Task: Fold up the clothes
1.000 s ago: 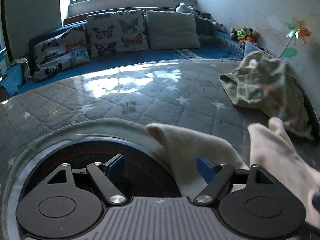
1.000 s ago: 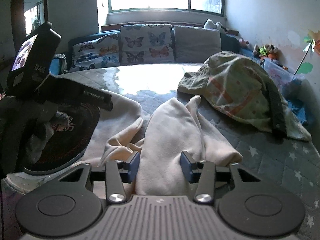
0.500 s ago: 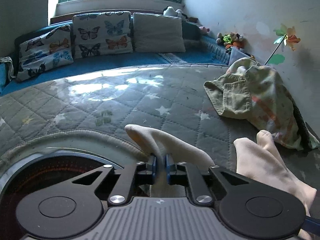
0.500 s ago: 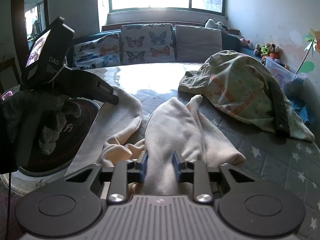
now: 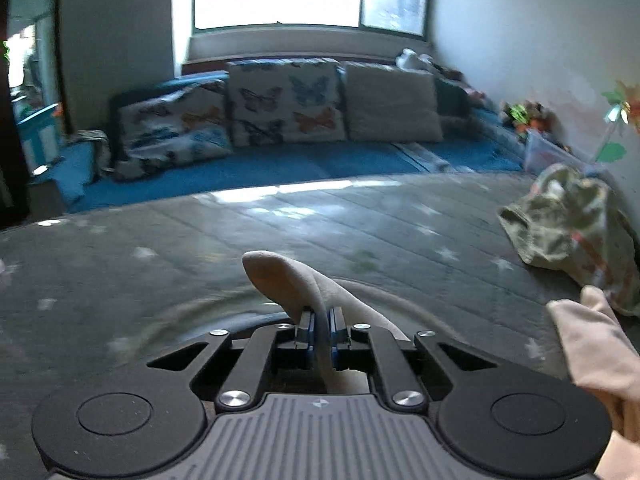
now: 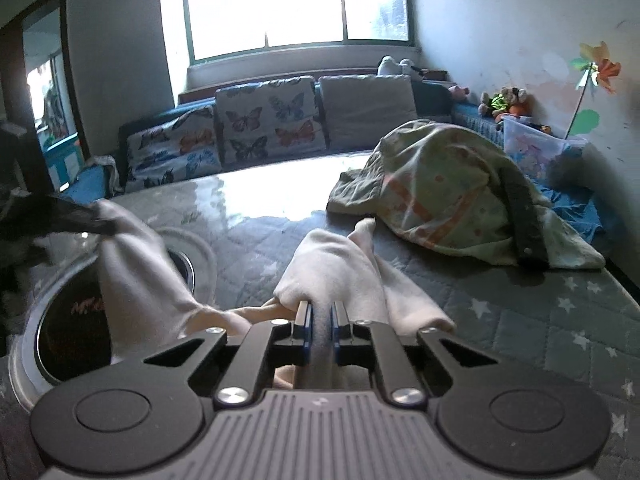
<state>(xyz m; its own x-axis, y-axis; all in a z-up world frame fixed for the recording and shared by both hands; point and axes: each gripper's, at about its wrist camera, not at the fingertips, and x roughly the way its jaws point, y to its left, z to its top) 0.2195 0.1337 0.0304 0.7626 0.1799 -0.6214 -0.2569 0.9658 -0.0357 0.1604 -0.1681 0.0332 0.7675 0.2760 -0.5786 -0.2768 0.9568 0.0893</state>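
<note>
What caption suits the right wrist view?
Right gripper clamped on a cream garment lying on a star-quilted bed.

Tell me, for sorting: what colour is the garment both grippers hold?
Cream garment, clearest in the right wrist view.

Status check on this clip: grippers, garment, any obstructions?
Left gripper shut on cream garment. Right gripper shut on it too. Garment partly raised off the quilted mat. Green patterned clothing pile lies just beyond, apart from both fingers.

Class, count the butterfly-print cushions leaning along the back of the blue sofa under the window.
2: a butterfly-print cushion stands beside the plain grey cushion, and a second butterfly-print cushion leans at its left. More may be hidden.
</note>
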